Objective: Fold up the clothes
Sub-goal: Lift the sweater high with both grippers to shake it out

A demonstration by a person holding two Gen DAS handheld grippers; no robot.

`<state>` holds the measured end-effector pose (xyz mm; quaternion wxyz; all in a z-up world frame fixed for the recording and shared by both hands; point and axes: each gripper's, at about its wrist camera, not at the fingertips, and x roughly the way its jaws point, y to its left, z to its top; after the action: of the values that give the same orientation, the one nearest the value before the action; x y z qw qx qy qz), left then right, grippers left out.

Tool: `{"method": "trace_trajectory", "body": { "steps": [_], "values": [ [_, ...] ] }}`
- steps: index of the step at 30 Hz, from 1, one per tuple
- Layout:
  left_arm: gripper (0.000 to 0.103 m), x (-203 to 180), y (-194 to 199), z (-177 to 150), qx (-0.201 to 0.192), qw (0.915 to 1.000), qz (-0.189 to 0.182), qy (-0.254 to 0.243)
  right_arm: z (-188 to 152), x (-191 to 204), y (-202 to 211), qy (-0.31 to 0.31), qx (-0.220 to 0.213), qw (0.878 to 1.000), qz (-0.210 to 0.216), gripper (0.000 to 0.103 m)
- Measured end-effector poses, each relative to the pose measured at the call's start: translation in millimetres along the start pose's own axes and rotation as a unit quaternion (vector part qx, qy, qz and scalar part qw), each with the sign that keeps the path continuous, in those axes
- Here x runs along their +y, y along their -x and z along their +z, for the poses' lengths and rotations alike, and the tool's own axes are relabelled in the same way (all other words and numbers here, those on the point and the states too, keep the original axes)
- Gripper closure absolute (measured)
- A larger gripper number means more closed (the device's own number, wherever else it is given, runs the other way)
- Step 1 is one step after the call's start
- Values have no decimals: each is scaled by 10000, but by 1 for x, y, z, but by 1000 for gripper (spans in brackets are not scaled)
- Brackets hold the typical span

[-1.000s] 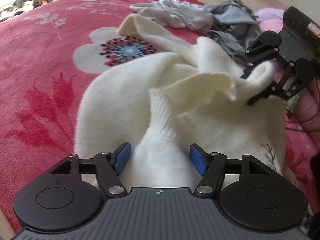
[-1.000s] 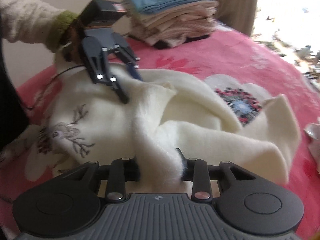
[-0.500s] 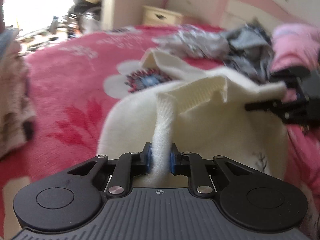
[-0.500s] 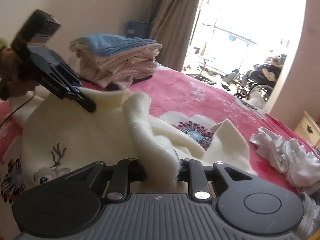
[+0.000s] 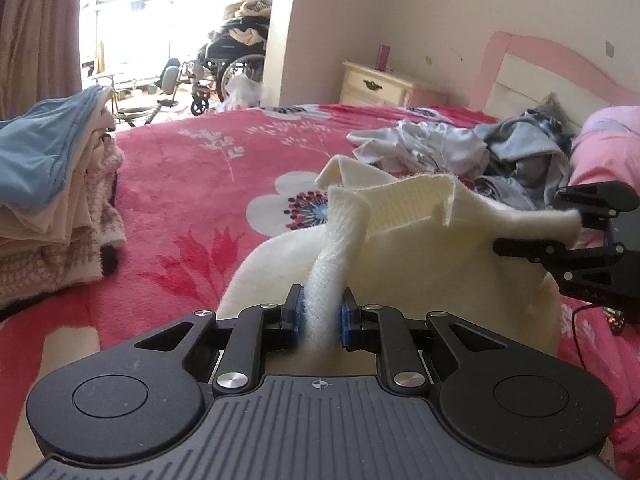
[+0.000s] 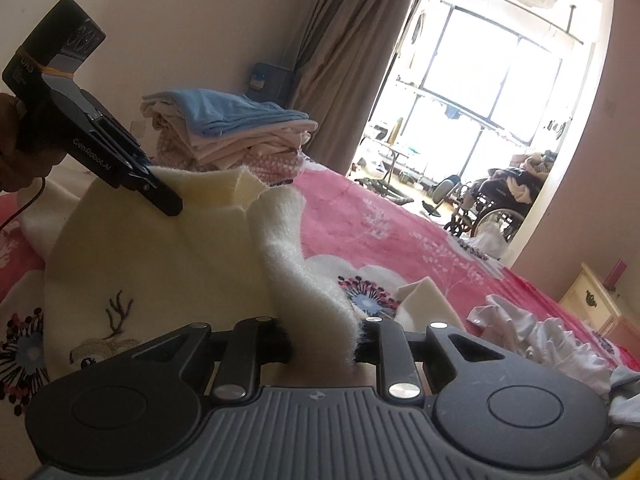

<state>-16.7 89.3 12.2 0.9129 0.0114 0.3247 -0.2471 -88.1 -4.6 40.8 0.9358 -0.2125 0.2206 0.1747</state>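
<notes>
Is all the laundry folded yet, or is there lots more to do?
Some is done: a folded stack sits on the red bedspread. Right now the left gripper and the right gripper each have their jaws shut on the cream sweater, lifting its ribbed edge; it is not folded yet. A crumpled pile of white and grey clothes still waits.

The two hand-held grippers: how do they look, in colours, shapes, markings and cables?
Each hand-held gripper has a ribbed dark grey body, two round black discs, black linkage arms with silver pins, and a small crosshair mark. The left hand-held gripper shows blue pads; its side reads "GenRobot.AI", with a black cable below. The right hand-held gripper looks alike.
</notes>
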Motion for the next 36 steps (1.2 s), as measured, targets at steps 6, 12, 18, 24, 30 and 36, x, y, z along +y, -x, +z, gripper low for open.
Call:
{"method": "trace_trajectory", "body": {
  "steps": [6, 12, 18, 24, 30, 36],
  "values": [
    [88, -7, 11, -1, -280, 9995, 114, 102, 7, 2, 8, 171, -173, 9996, -168, 81],
    [89, -13, 36, 7, -761, 9966, 228, 232, 23, 2, 19, 217, -528, 9975, -422, 82],
    [90, -15, 62, 21, -1268, 9906, 274, 426, 41, -2, 32, 286, -950, 9926, -700, 83],
    [91, -19, 83, 45, -1794, 9823, 226, 481, 64, -14, 45, 420, -1355, 9854, -945, 83],
    [91, -20, 105, 73, -2397, 9692, 91, 551, 98, -41, 66, 357, -1789, 9783, -980, 84],
    [91, -30, 135, 111, -2976, 9541, 6, 337, 137, -81, 98, 95, -2254, 9709, -805, 84]
  ]
}}
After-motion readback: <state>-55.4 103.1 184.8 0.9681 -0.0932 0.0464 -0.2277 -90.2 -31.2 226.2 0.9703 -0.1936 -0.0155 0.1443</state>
